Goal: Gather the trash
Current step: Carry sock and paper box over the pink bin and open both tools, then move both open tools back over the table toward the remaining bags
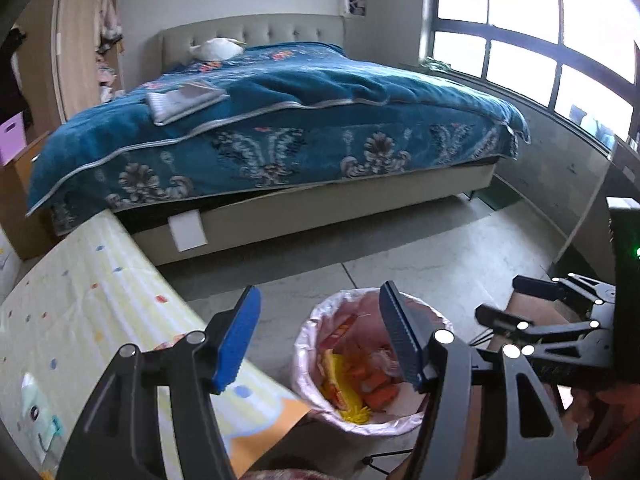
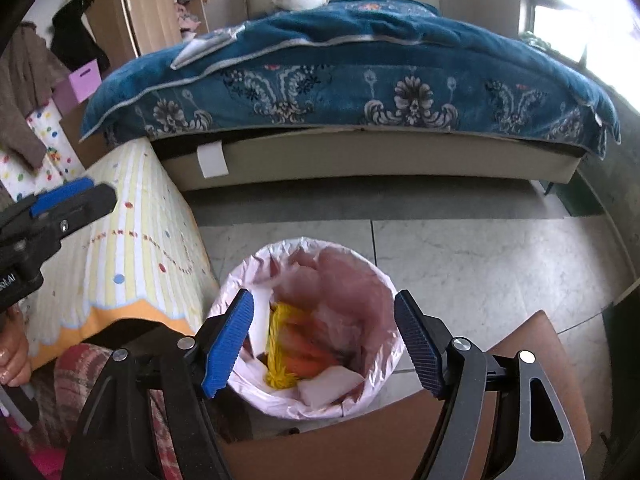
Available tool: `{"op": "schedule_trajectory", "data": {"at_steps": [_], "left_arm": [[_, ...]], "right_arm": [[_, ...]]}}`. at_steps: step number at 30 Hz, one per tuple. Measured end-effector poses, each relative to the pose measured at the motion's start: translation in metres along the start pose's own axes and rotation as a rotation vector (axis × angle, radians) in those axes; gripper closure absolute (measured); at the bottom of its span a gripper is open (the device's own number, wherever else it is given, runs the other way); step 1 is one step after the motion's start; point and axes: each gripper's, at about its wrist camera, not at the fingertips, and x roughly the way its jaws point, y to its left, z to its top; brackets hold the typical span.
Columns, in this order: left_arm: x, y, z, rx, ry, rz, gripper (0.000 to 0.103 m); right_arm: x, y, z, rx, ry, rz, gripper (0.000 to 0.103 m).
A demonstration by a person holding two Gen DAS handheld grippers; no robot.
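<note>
left gripper (image 1: 320, 340): jaws stand wide apart, nothing between the blue pads, nothing held. In the right wrist view it shows at the left edge (image 2: 60, 204), over the striped cloth.
right gripper (image 2: 324, 340): jaws wide apart, pads bare, no grip on anything. In the left wrist view it sits at the right edge (image 1: 520, 308), fingers pointing left toward the bin.
trash bin (image 2: 256, 392): round, pink liner folded over the rim, on the tiled floor. In the right wrist view it sits directly below and between the right gripper's fingers; the left pad overlaps the rim's left side, the right pad lies just off its right side.
bin vs left gripper: in the left wrist view the bin (image 1: 308, 360) is below the gap, offset toward the right finger, which overlaps the rim's far-right part.
trash in bin: yellow spiky piece (image 2: 280, 344), orange wrappers (image 2: 312, 352), white paper (image 2: 328, 388), all lying inside the liner, below both grippers and apart from the pads.
striped cloth (image 2: 132, 248): yellow-white with coloured dots, covers a surface just left of the bin, edge close to the rim.
cardboard (image 2: 532, 344): brown sheet on the floor, right of and in front of the bin, touching or just beside it; cannot tell which.
bed (image 2: 360, 80): blue patterned blanket, well behind the bin across the floor.
hand (image 2: 12, 356): fingers at the left edge of the right wrist view.
</note>
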Motion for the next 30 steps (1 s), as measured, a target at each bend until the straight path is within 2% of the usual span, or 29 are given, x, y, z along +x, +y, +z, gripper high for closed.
{"op": "schedule_trajectory", "data": {"at_steps": [10,16,21,23,30], "left_arm": [[-0.069,0.049,-0.022,-0.056,-0.073,0.136,0.040],[-0.118,0.096,-0.046,-0.127,-0.108,0.247,0.038],[-0.148,0.144,-0.071,-0.218,-0.097,0.356,0.037],[-0.157,0.162,-0.081,-0.257,-0.091,0.400,0.037],[-0.193,0.223,-0.126,-0.381,-0.075,0.549,0.034]], "right_arm": [[-0.013,0.051,0.015,-0.071,-0.045,0.091,0.030],[-0.015,0.110,0.020,-0.174,-0.040,0.176,0.030],[-0.015,0.177,0.019,-0.304,-0.031,0.262,0.030],[-0.013,0.191,0.017,-0.328,-0.029,0.276,0.030],[-0.005,0.284,-0.001,-0.490,0.022,0.390,0.027]]}}
